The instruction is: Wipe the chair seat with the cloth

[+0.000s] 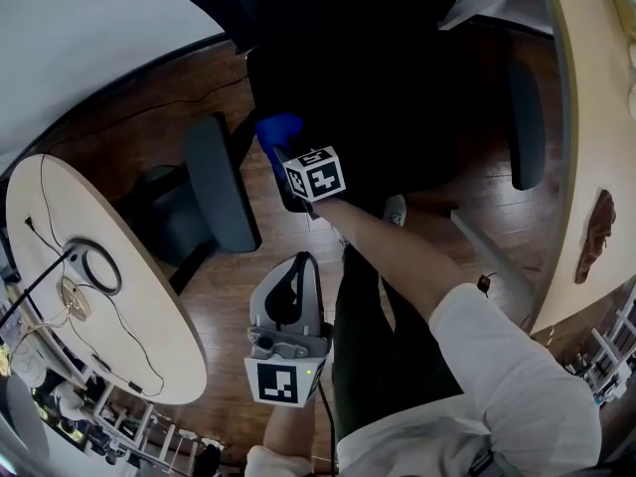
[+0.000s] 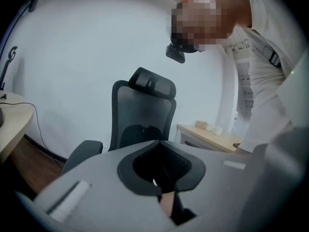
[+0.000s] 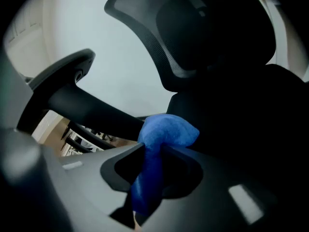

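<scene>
Wiping looks under way. In the upper centre of the head view, the right tongs [image 1: 287, 165] are clamped on the blue cloth [image 1: 277, 132] at the left edge of the dark seat [image 1: 378, 87]. Contact is too dark to tell. The left tongs [image 1: 299, 263] at lower centre are together and empty. The next move calls for pressing down and sweeping rightward across the seat.

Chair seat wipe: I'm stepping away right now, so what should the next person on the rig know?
Right gripper: shut on the blue cloth, out at the chair seat, beside an armrest.
Left gripper: shut, empty, held back above the wooden floor.
Done: cloth in grip; how much of the dark seat is wiped cannot be told.
Left: wipe across the seat.
</scene>
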A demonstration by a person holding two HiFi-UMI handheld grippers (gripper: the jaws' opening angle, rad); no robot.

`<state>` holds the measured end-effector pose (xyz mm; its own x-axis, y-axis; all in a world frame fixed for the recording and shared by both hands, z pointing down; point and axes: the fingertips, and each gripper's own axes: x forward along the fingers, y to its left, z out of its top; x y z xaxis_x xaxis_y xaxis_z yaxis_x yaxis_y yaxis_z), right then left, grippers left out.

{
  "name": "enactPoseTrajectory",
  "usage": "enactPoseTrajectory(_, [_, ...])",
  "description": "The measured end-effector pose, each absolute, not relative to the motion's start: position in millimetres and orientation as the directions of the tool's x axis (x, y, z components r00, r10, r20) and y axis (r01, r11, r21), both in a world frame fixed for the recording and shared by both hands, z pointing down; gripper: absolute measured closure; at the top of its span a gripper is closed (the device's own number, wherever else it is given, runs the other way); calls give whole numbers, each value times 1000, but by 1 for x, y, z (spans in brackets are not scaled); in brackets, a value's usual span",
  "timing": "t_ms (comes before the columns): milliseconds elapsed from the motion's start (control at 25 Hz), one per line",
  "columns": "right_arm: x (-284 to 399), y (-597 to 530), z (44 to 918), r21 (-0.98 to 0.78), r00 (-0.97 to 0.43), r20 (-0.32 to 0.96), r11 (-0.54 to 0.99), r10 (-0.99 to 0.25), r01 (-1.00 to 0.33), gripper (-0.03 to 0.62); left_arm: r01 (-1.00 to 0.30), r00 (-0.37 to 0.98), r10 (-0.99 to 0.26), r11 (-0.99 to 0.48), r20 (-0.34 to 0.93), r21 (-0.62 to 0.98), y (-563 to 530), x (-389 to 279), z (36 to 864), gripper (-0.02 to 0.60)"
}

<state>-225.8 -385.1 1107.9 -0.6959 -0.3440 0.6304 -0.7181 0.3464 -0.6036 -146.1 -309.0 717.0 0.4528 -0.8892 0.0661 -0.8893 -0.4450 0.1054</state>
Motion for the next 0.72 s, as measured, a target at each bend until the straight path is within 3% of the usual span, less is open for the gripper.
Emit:
enactPoseTrajectory(120, [-222, -385, 1121, -575, -681, 642, 366, -351, -731, 497, -906, 410, -908, -395, 86, 151, -299, -160, 736, 543])
enactPoseTrajectory(280, [-161, -390, 1136, -506, -629, 677, 378, -382, -775, 497, -907, 405, -910, -386, 95, 169, -297, -157, 743, 543])
enactPoseTrajectory(720, [135, -393, 1153, -294, -333, 791, 159, -512, -942, 498, -811, 585, -808, -582, 72, 68, -315, -85, 720, 543])
